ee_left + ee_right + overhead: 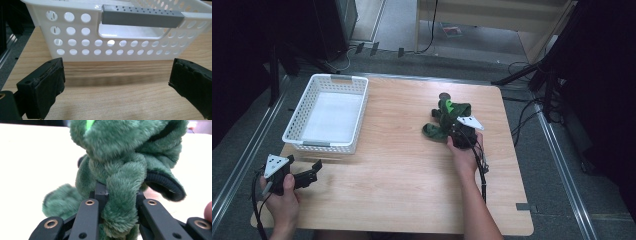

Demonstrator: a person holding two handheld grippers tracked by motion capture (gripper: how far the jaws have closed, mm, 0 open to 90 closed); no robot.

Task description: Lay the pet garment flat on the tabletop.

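- Plush toy (pixel 120 170): green, pinched by the right claw (pixel 119 202) on the wooden surface (pixel 402 170).
- Left claw (pixel 117 87): spread wide, facing the white basket (pixel 75 37).

- Soft toy (pixel 117 170) pinched between my right gripper (pixel 120 195) jaws — dark green plush, fuzzy and matt.
- Basket (pixel 82 37) — white plastic, smooth, slightly glossy, with a matt grey handle.
- Table (pixel 412 175) — light wood grain, smooth.
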